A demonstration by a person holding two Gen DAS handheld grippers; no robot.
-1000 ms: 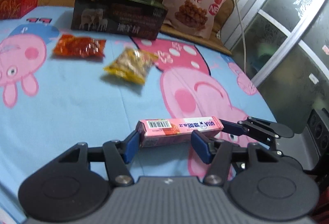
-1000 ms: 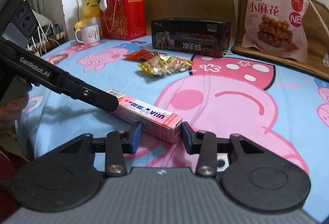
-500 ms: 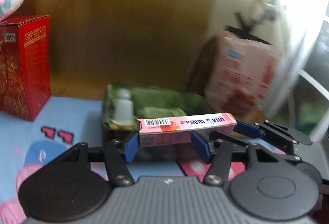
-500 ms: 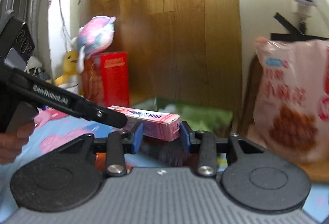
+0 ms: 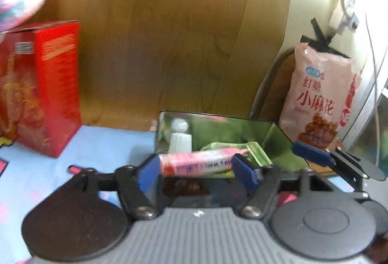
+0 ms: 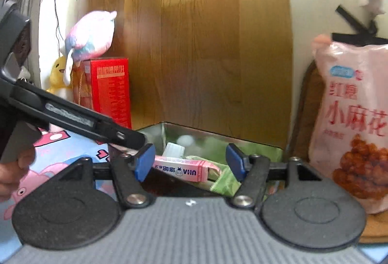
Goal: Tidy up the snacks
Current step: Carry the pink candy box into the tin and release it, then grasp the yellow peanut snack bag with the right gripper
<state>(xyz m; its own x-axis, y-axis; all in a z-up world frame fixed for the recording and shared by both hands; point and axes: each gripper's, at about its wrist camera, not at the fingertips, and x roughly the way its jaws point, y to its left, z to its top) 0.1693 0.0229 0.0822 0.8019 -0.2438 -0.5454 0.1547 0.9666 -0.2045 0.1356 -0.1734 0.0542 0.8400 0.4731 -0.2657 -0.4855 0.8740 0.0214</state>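
Left wrist view: left claw (image 5: 196,173) has just been opening, its pads flanking but no longer pressing the pink candy box (image 5: 197,162). The right claw (image 6: 190,163) has likewise just spread, one pad well clear. The candy box sits over the open storage tin (image 5: 274,140), resting on green packets (image 6: 223,179) inside. Risk: the box lies tilted on uneven packets and may slide or catch a pad on withdrawal, ending askew across the tin's rim.
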